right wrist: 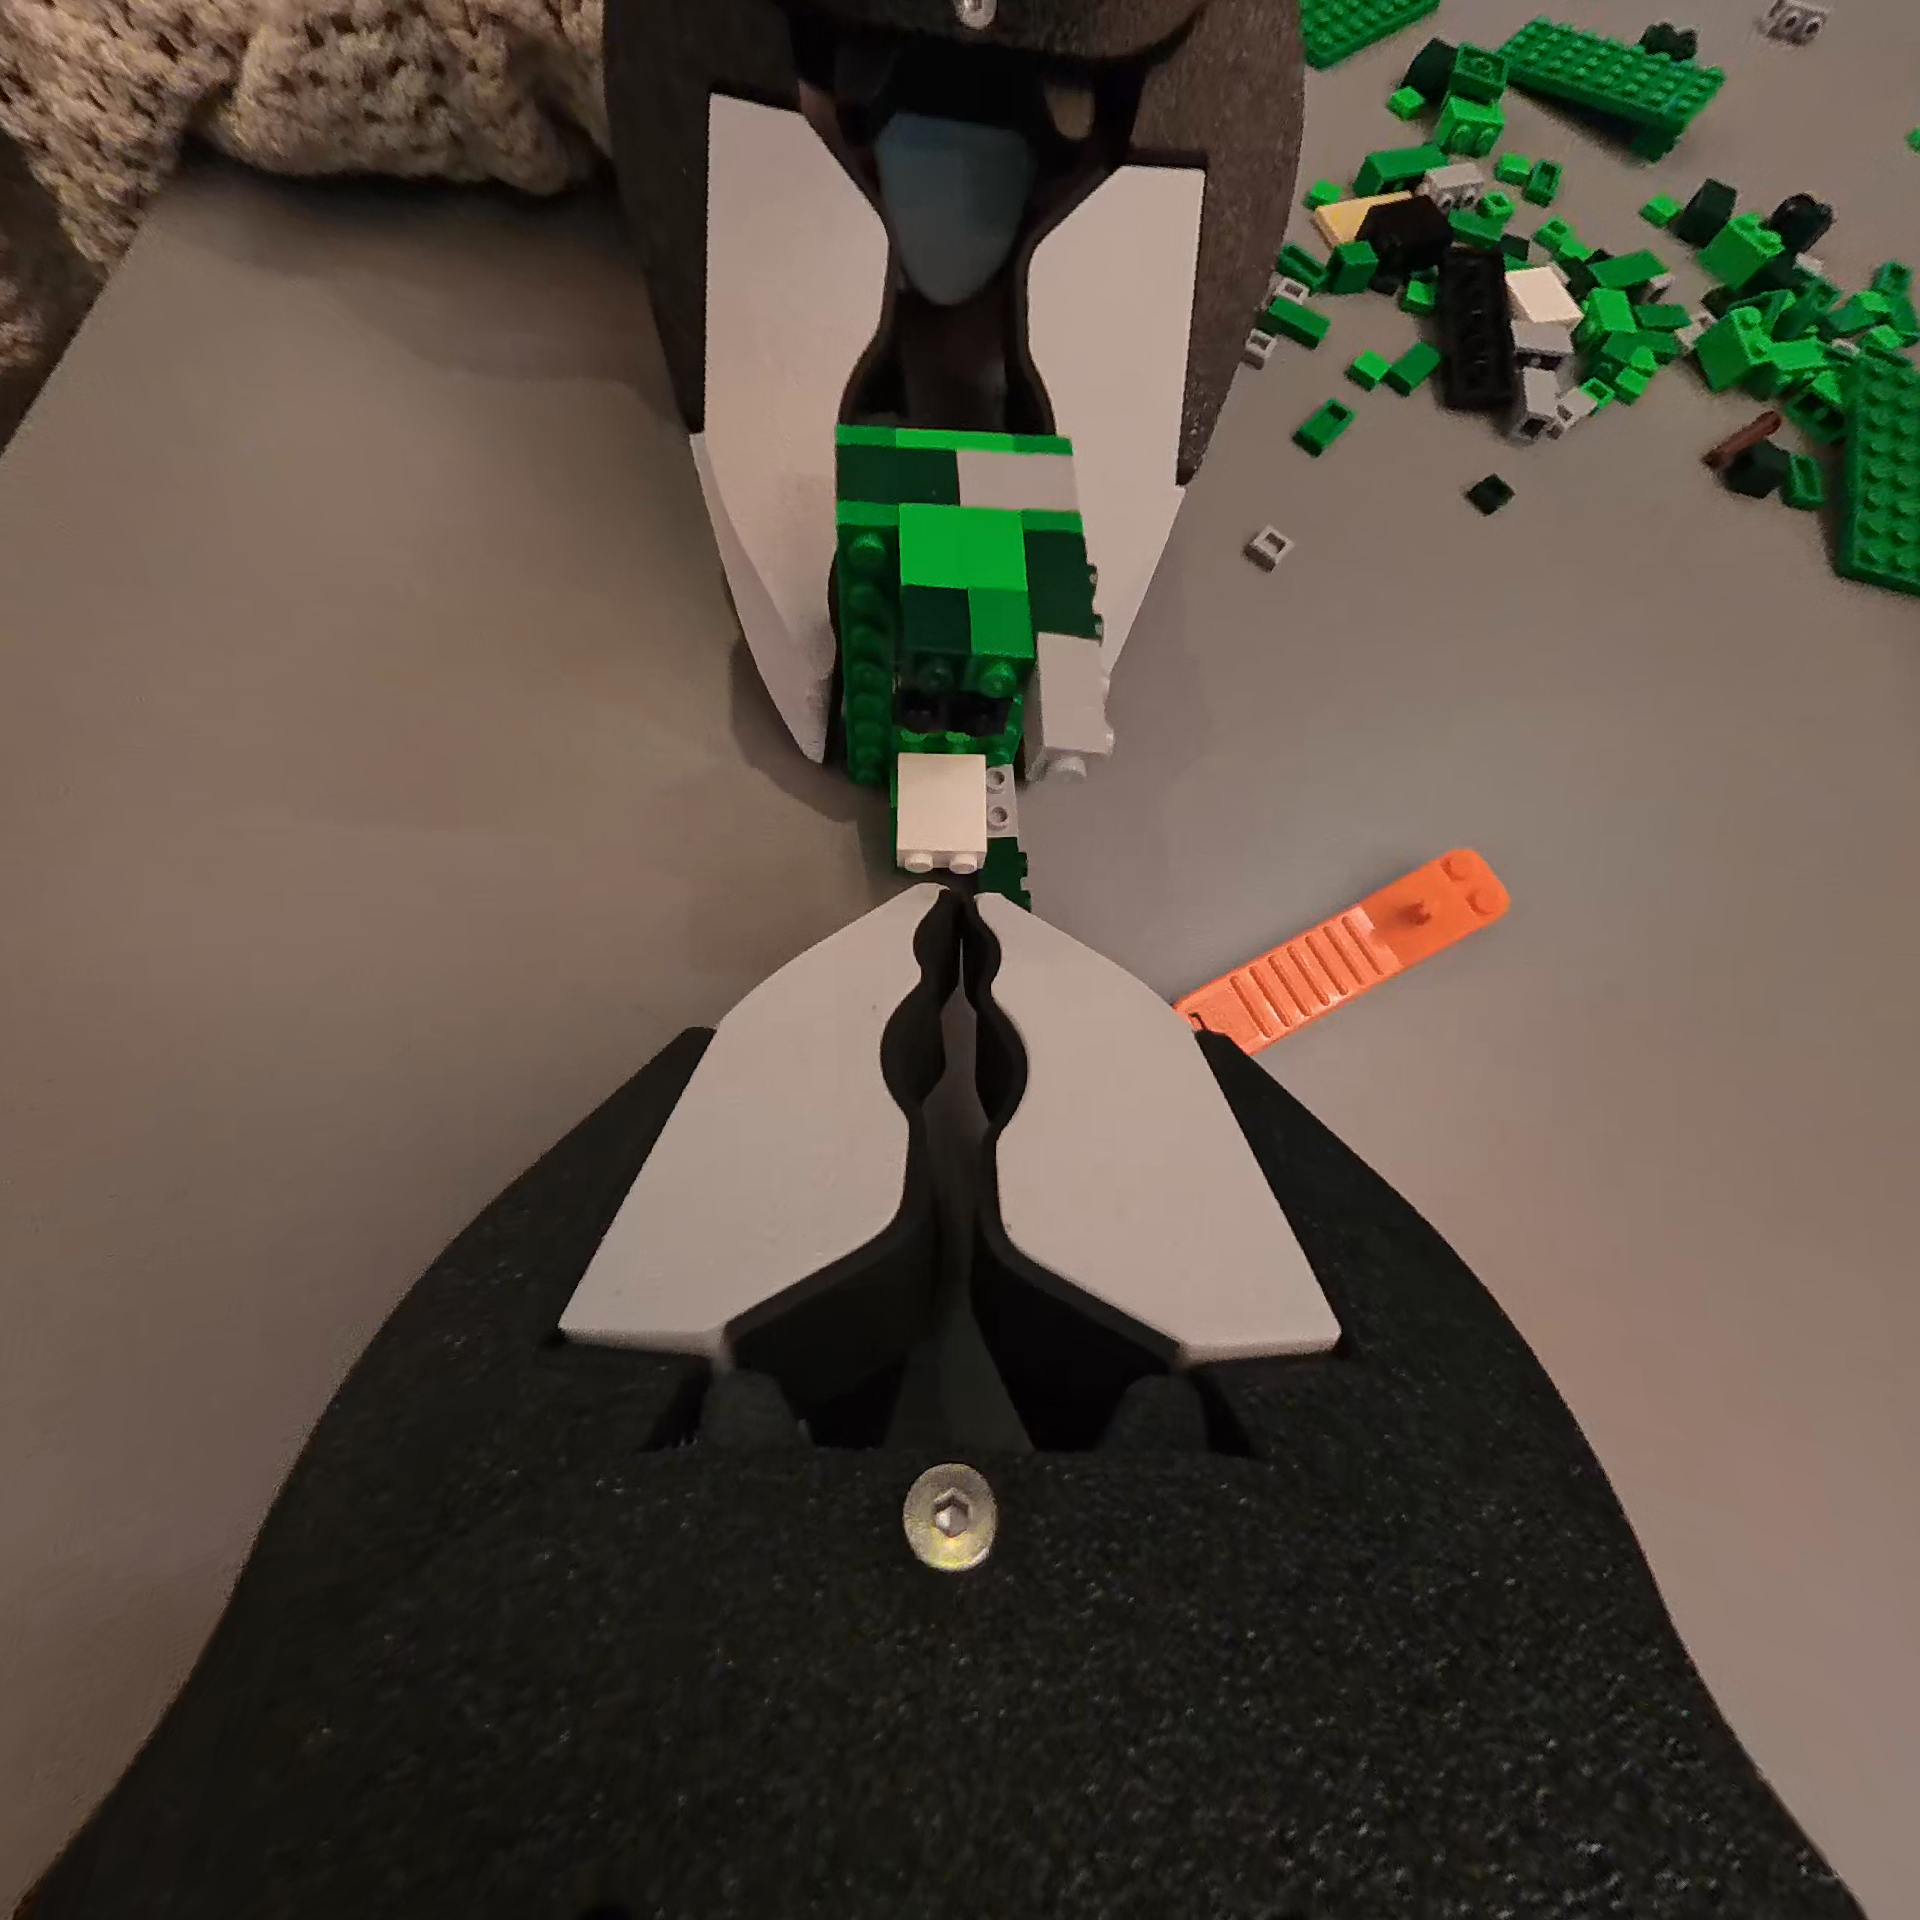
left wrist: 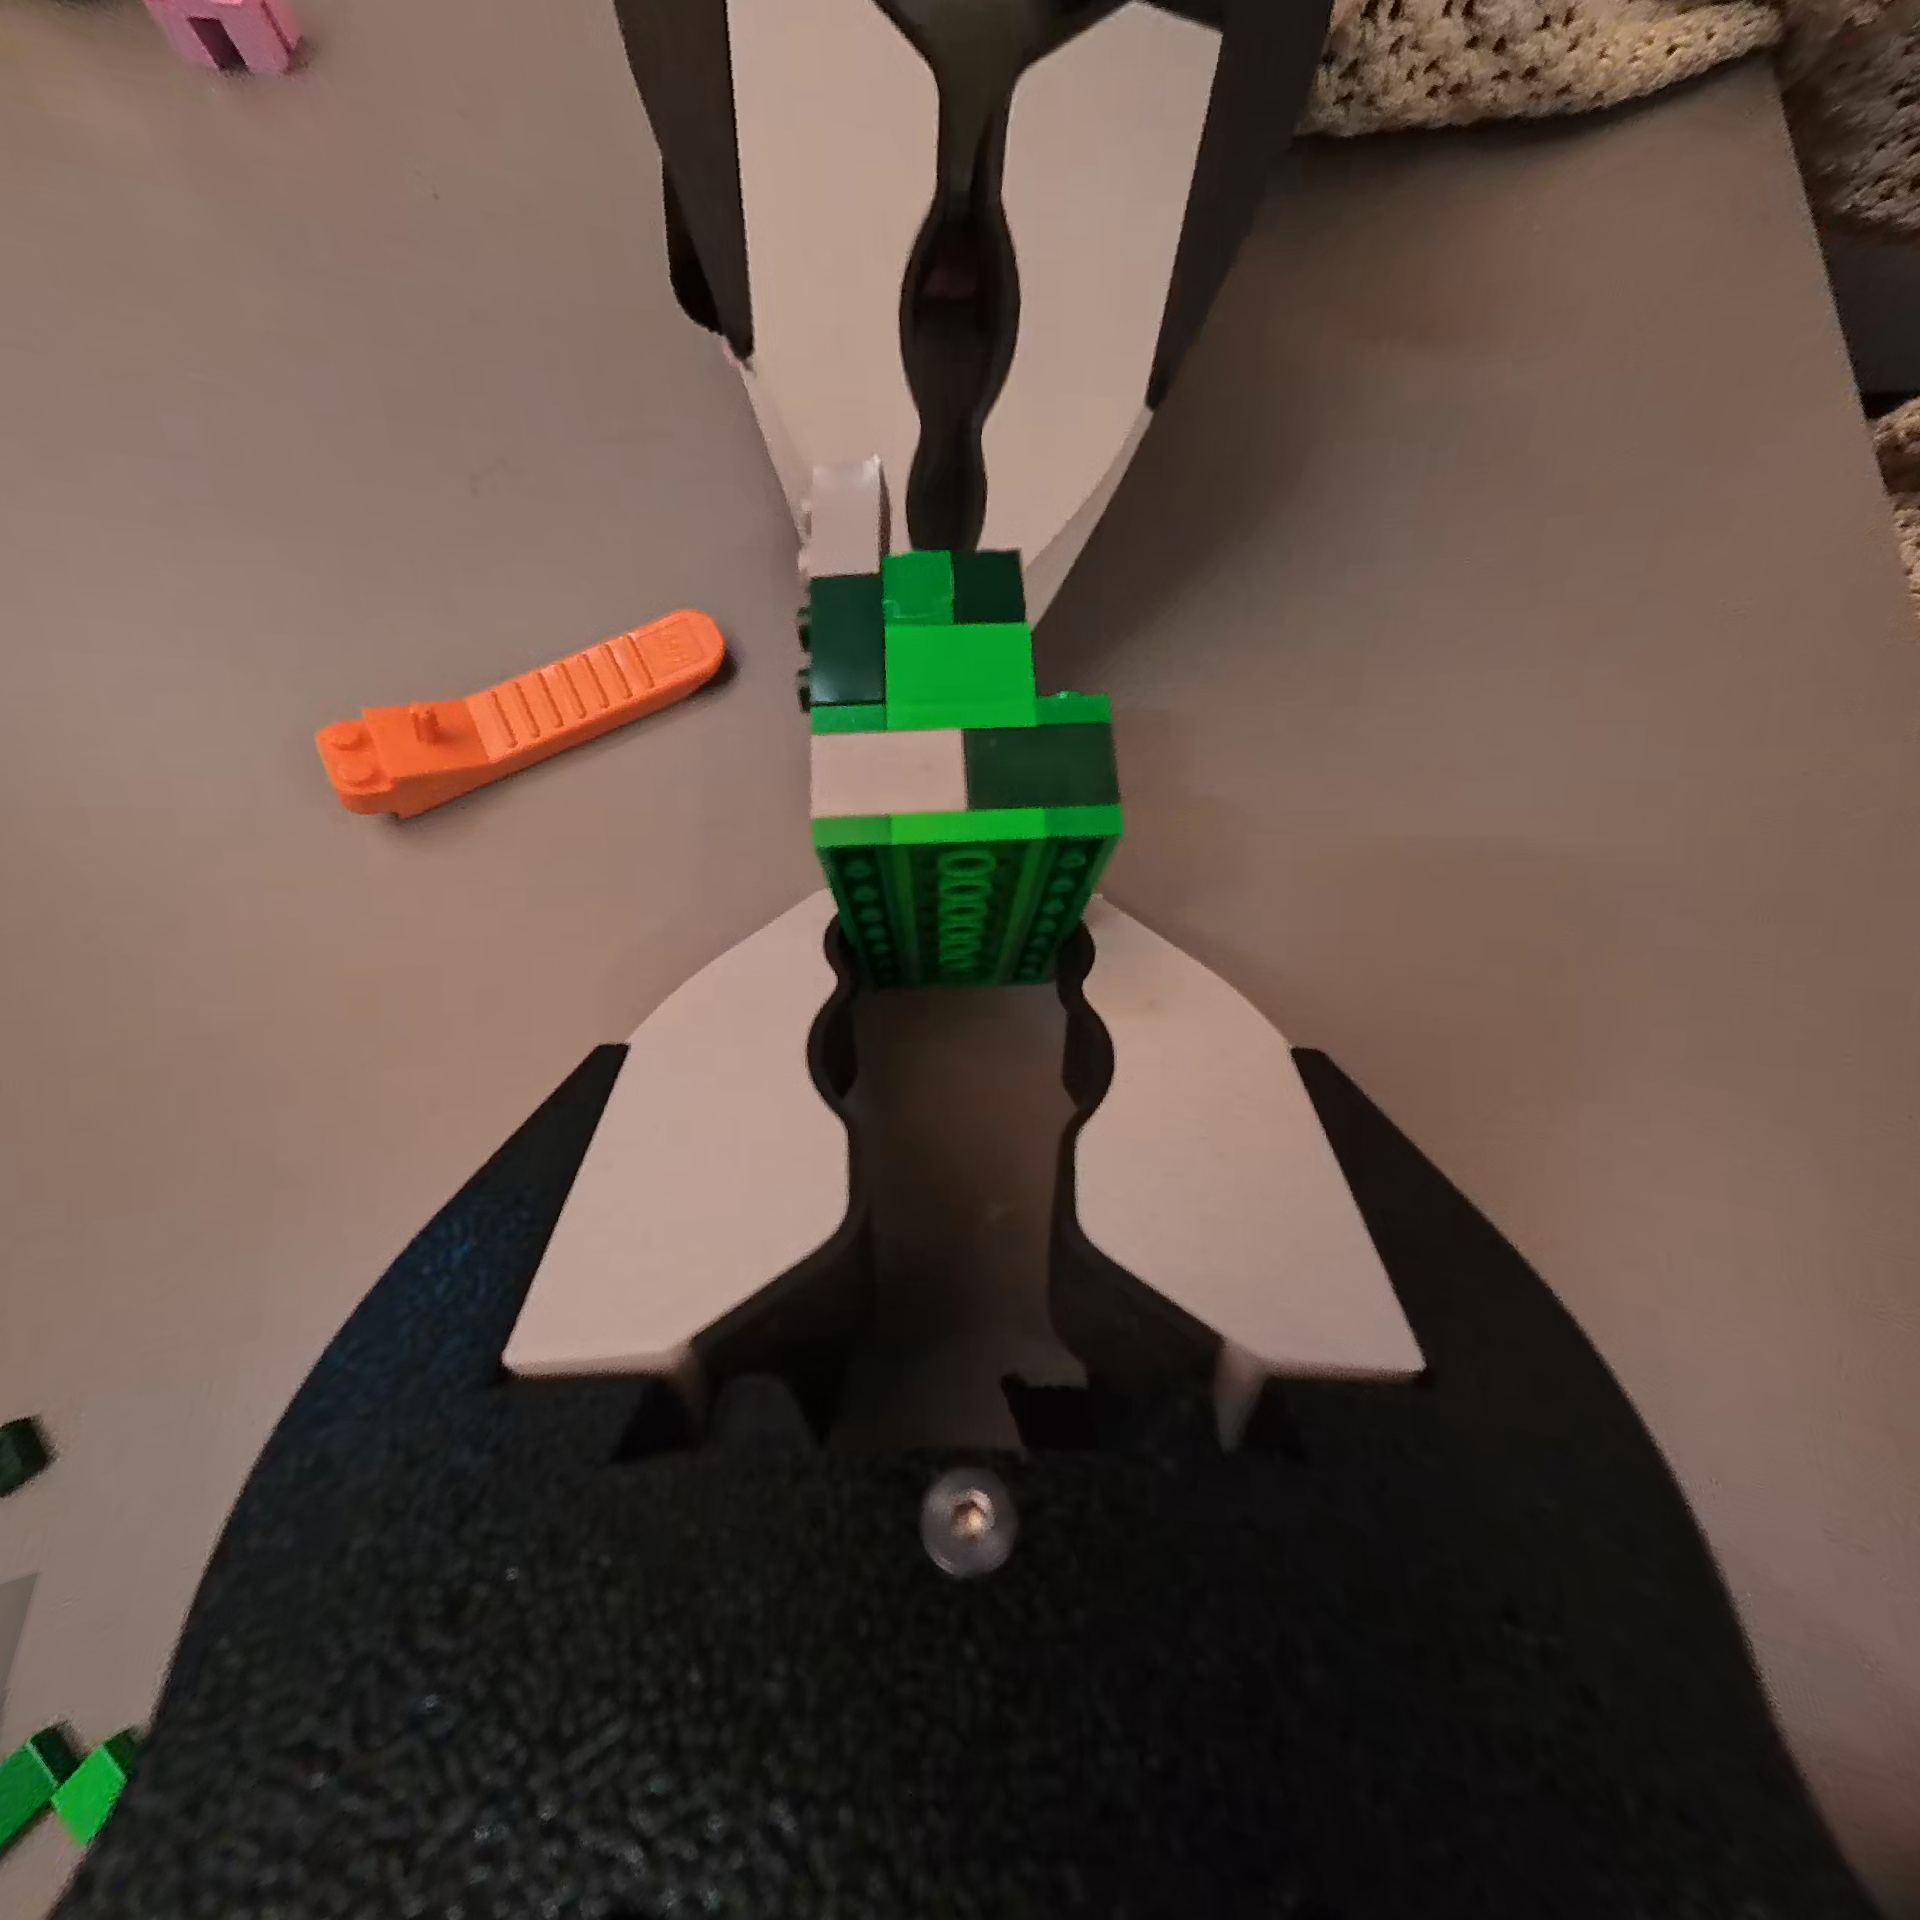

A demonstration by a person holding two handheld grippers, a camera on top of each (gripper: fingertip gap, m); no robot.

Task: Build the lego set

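Note:
A green Lego build (left wrist: 956, 665) of light and dark green bricks with grey patches is held sideways above the grey table (left wrist: 312, 416). My left gripper (left wrist: 956, 956) is shut on its studded green base. In the right wrist view the build (right wrist: 961, 551) points toward me, with a white brick (right wrist: 940, 810) at its near end and a grey brick (right wrist: 1070, 696) at its side. My right gripper (right wrist: 954, 899) is shut, with its tips right at the white brick's end and nothing seen between them. It also shows in the left wrist view (left wrist: 945, 535), beyond the build.
An orange brick separator (left wrist: 520, 712) lies on the table beside the build and also shows in the right wrist view (right wrist: 1351, 951). A pile of loose green, black and grey bricks (right wrist: 1558, 281) and green plates (right wrist: 1881, 478) lie at the right. A crocheted blanket (right wrist: 260, 94) borders the table's edge. Only a small space, under 4 cm, lies between the two pairs of fingers.

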